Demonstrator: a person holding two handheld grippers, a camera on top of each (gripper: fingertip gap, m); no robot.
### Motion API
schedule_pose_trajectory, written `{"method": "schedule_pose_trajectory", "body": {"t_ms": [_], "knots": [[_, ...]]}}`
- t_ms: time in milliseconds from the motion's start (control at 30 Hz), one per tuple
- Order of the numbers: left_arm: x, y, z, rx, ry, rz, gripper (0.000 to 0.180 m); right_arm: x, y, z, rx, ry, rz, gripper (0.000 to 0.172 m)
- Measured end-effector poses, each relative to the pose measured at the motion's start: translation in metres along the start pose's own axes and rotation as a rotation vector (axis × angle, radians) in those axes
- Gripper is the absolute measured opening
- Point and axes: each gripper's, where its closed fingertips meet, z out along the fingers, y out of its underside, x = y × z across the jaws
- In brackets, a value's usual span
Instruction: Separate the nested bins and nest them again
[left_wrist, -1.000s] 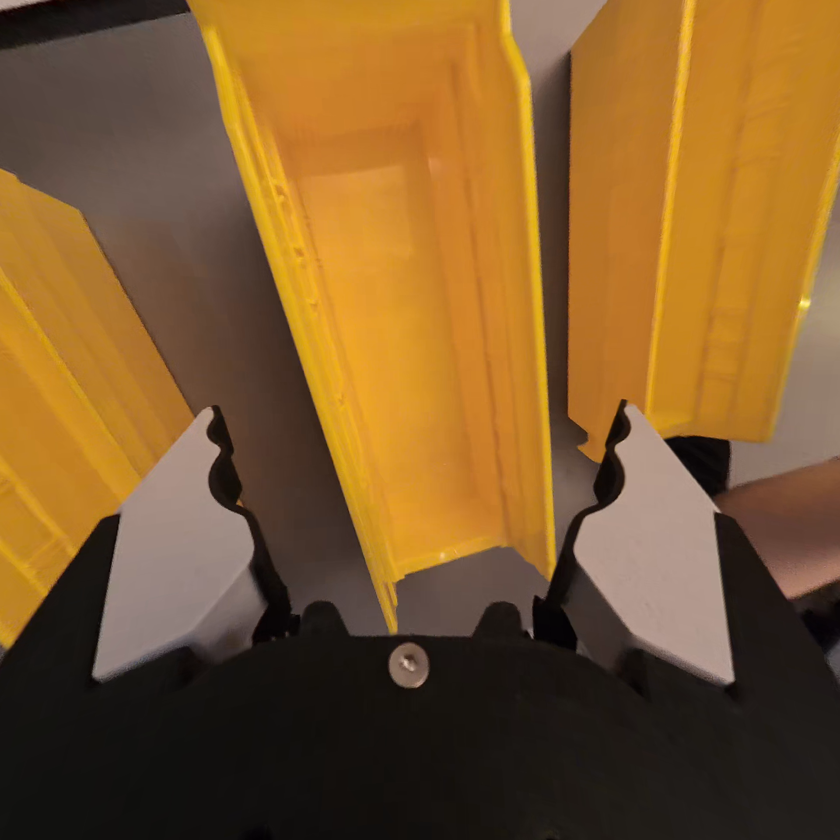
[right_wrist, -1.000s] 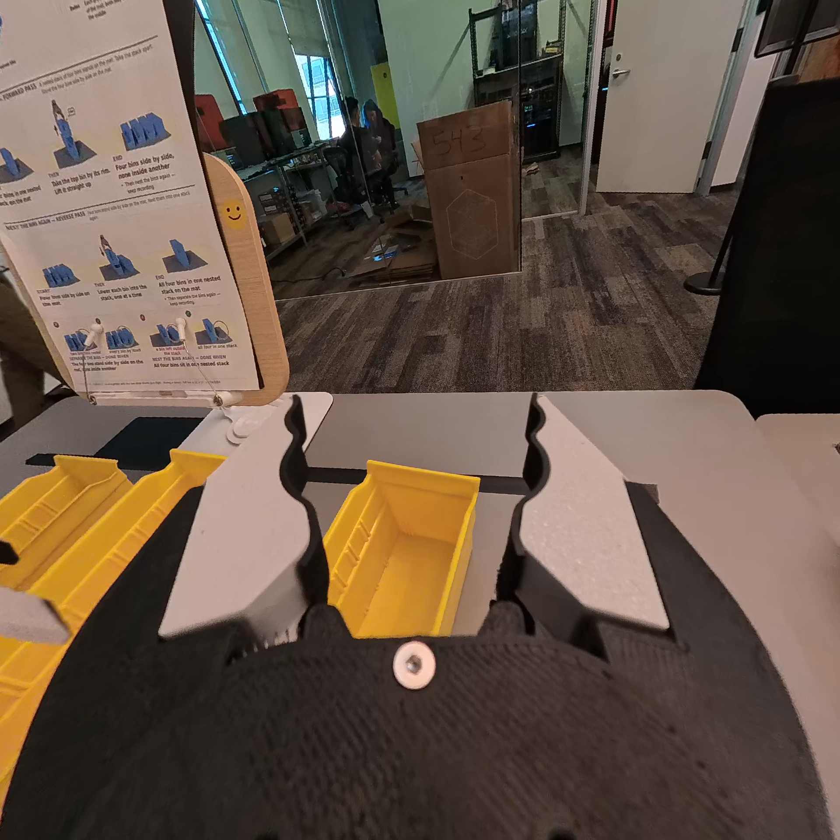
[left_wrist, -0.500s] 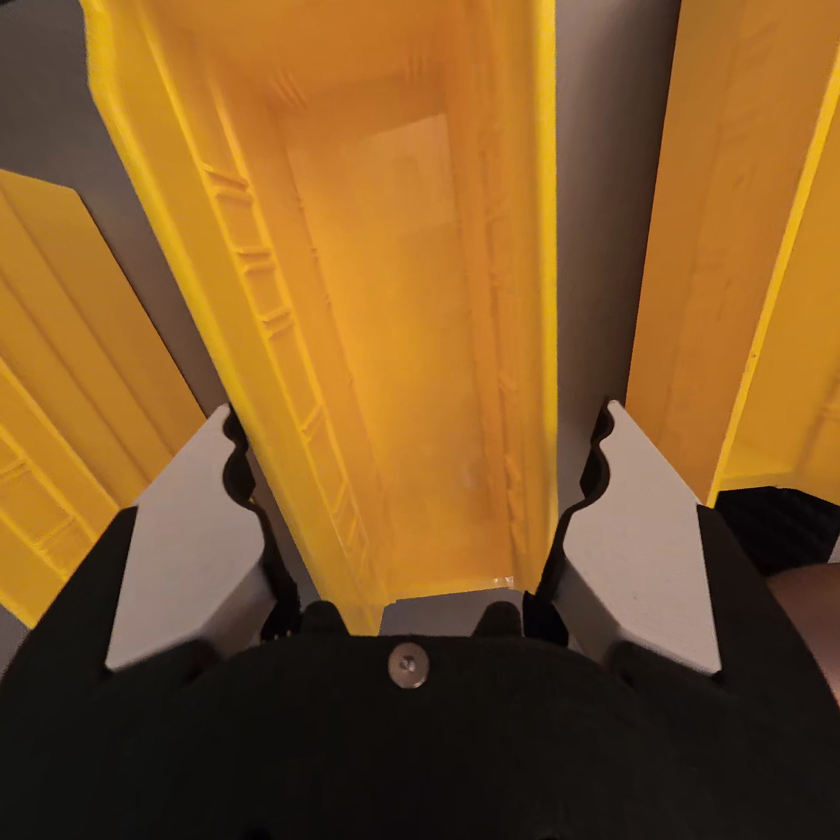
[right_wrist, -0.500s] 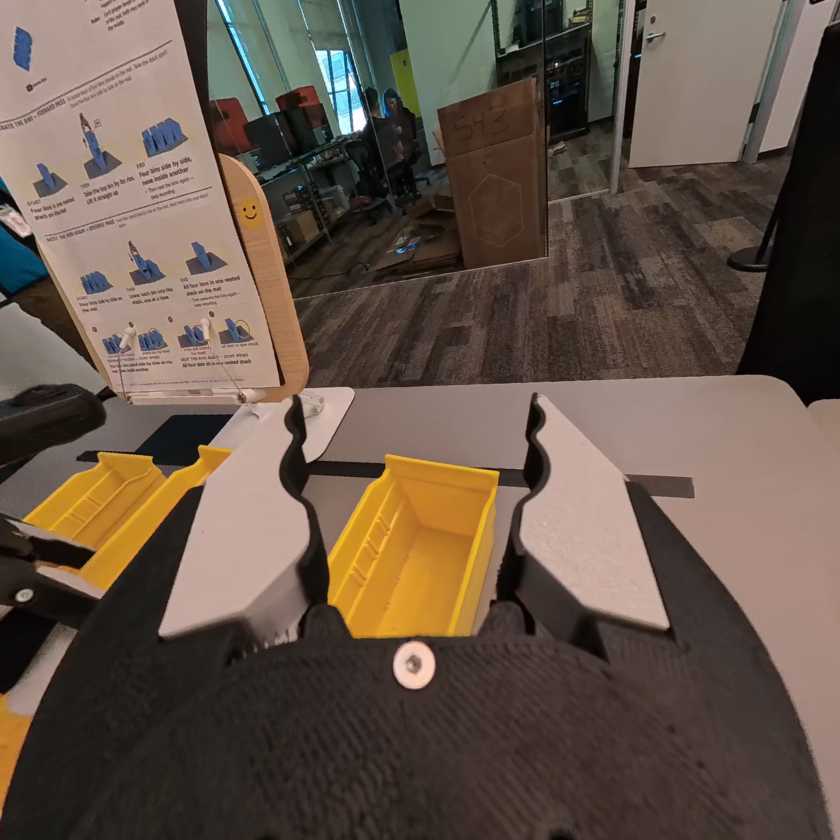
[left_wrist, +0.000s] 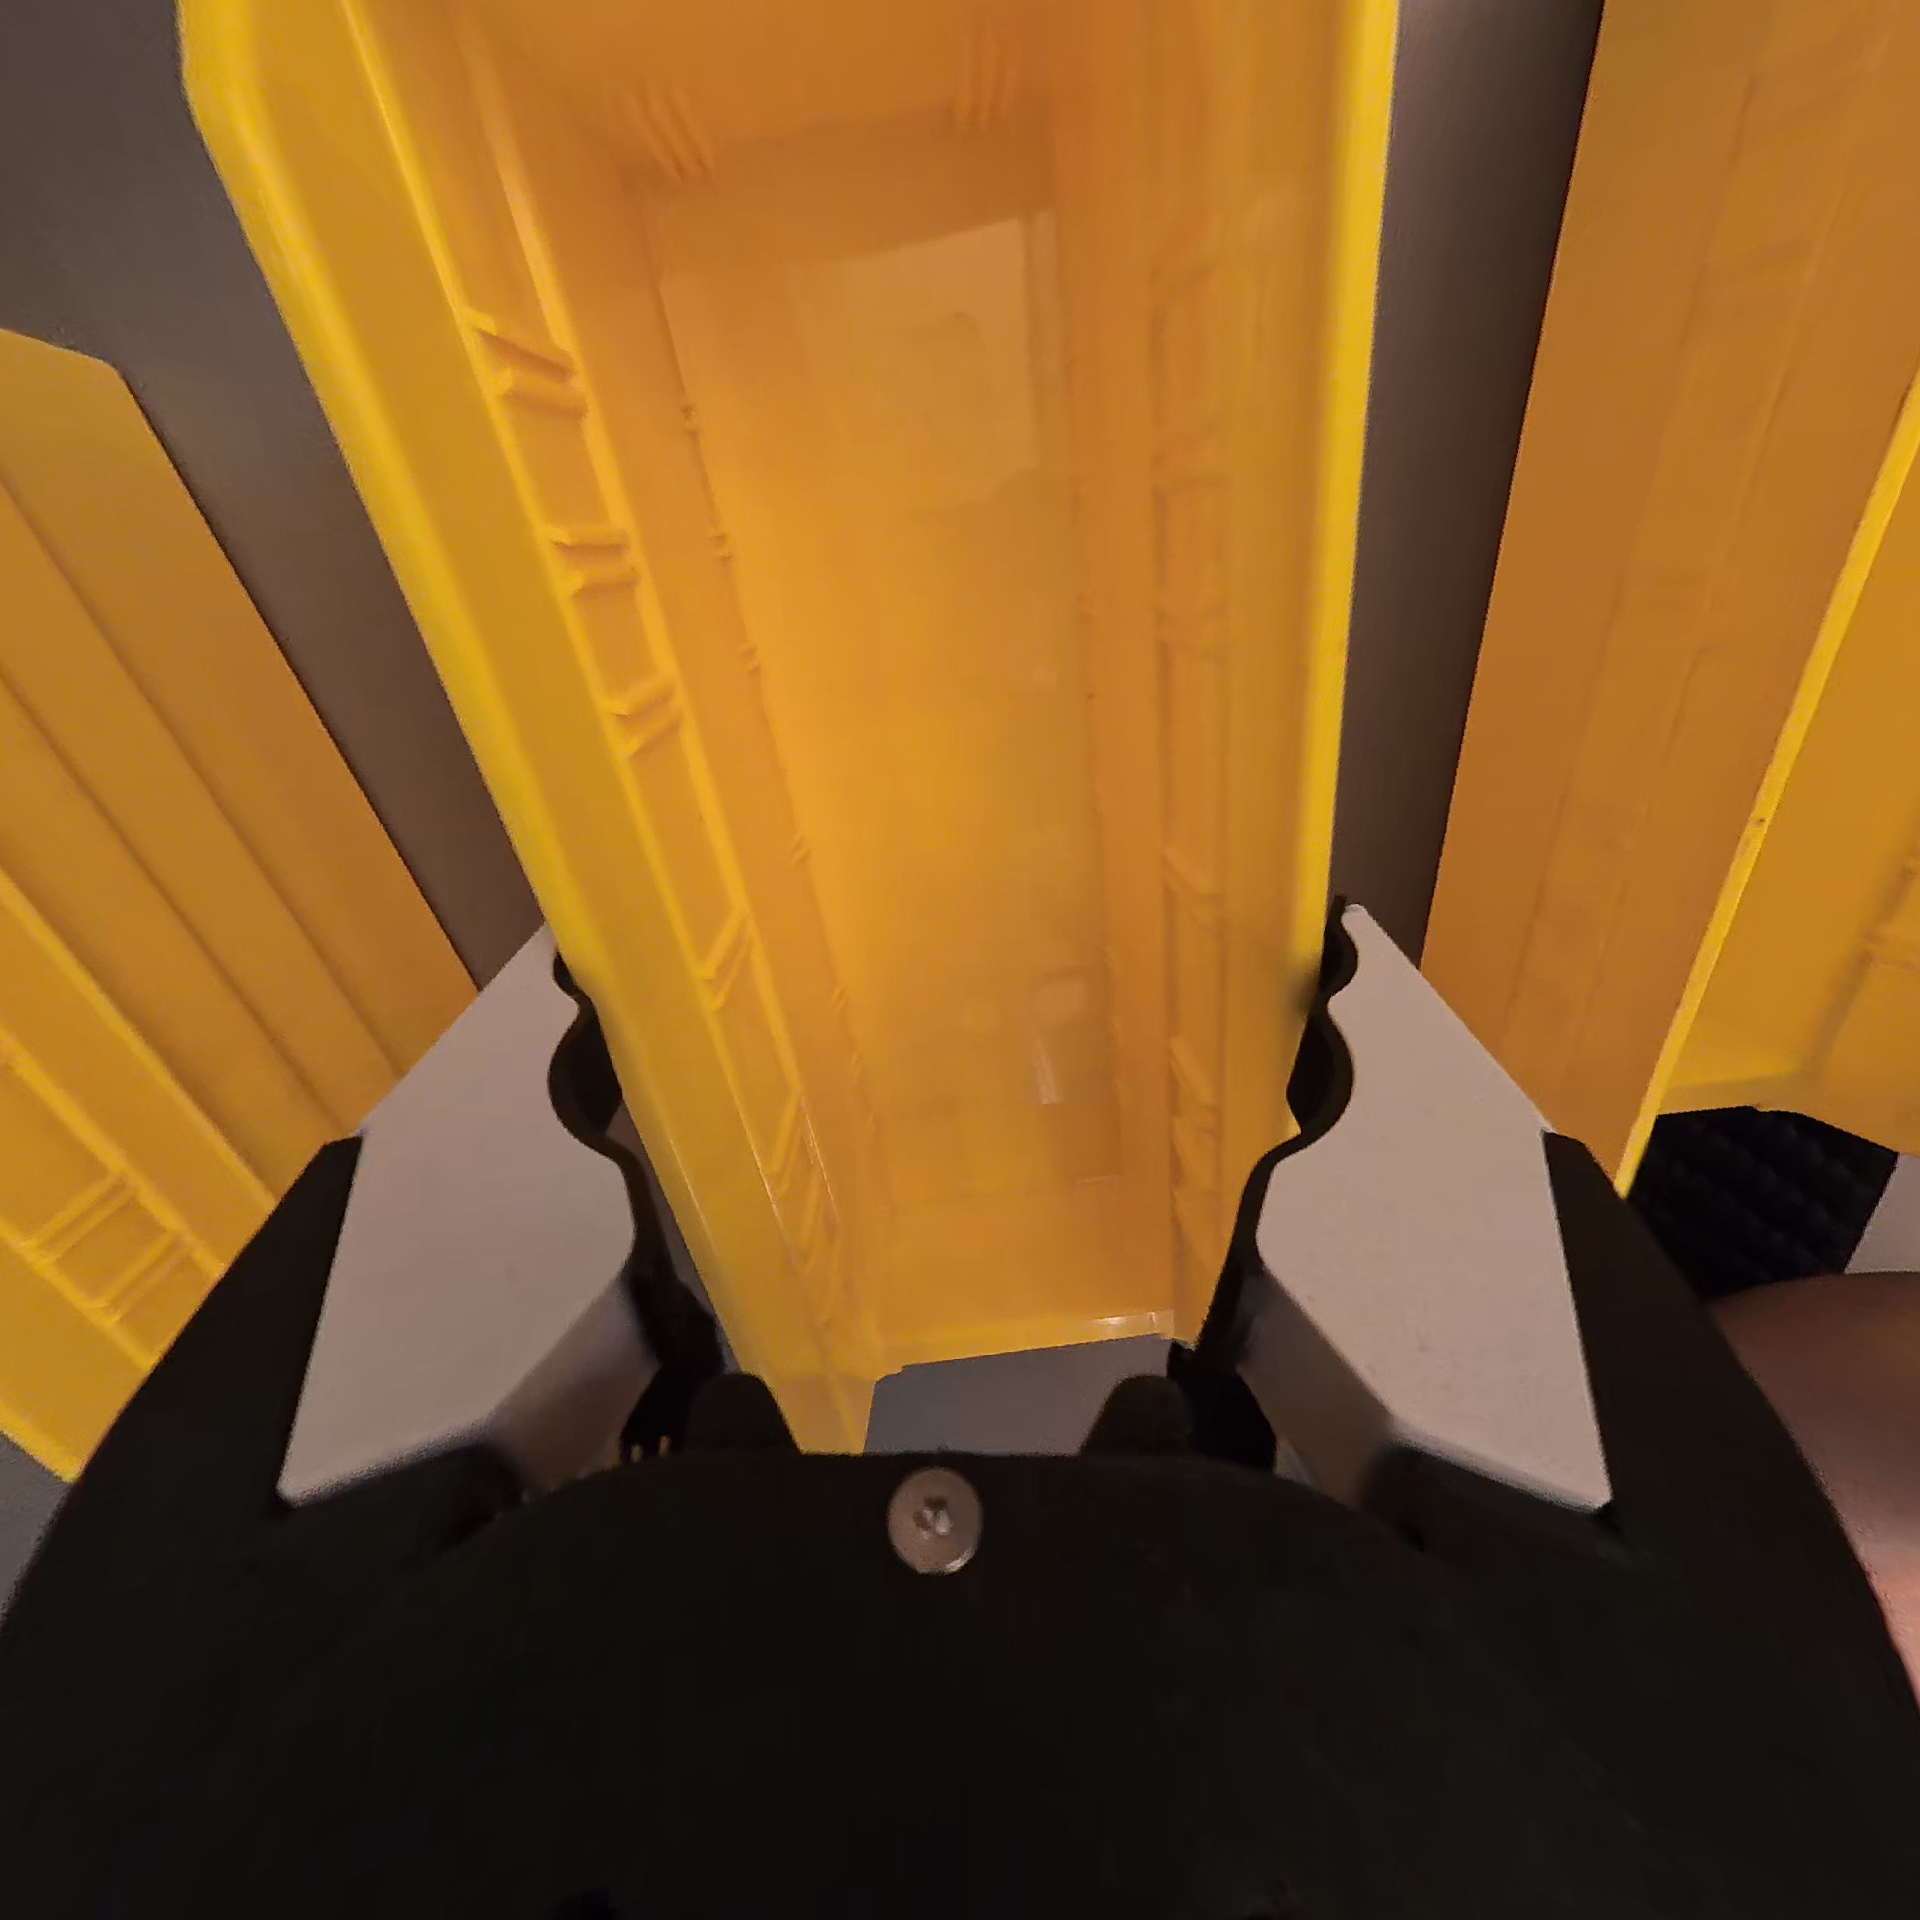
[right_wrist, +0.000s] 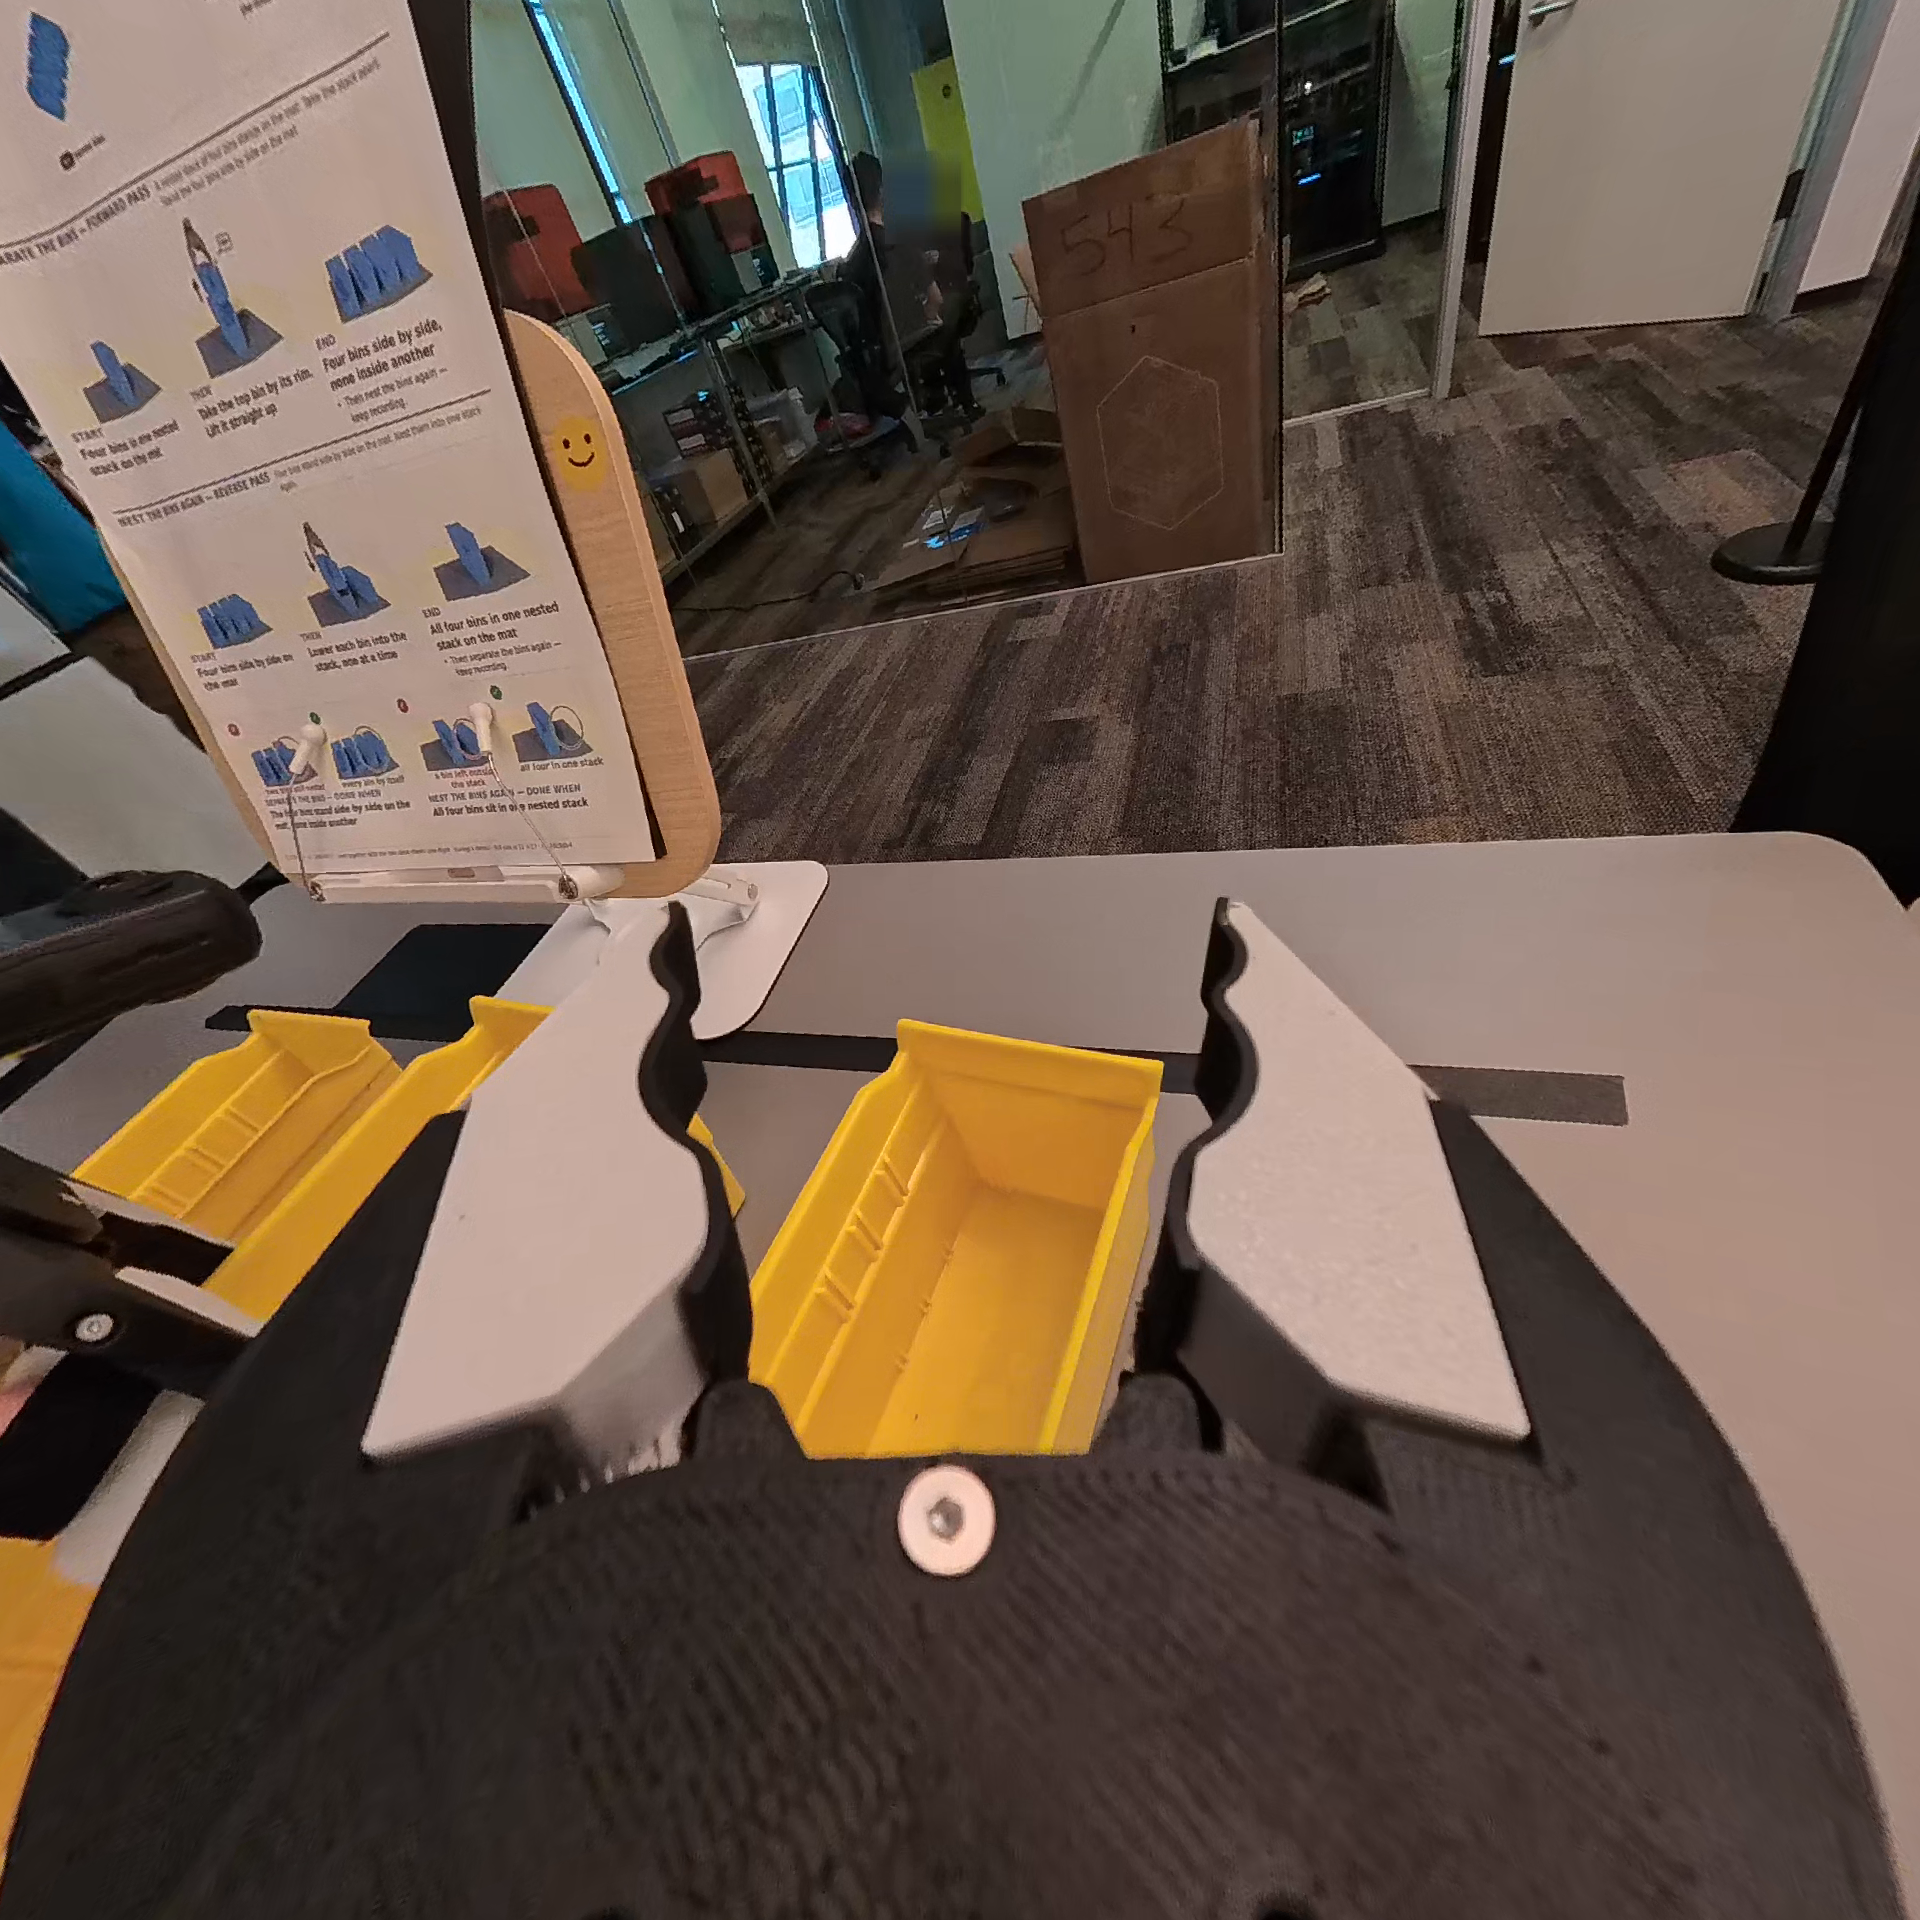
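Left wrist view showed the left gripper (left_wrist: 951, 935) clamped on a yellow bin (left_wrist: 935, 675); the right gripper (right_wrist: 951, 935), beside that bin, gaped unclenched.

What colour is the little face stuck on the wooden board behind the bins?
The smiley face is yellow with dark eyes and mouth, on the light wooden board; the right wrist view shows it best.
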Motion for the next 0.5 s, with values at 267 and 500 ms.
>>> {"method": "schedule_pose_trajectory", "body": {"t_ms": [267, 500], "knots": [[-0.0004, 0.0029, -0.0012, -0.039, -0.026, 0.007, 0.124, -0.0016, 0.0038, 0.0025, -0.019, -0.006, -0.001, 0.098], [0.0, 0.0062, -0.0028, -0.077, -0.031, 0.009, 0.119, -0.0027, 0.0066, 0.0048, -0.033, -0.01, -0.003, 0.098]]}}
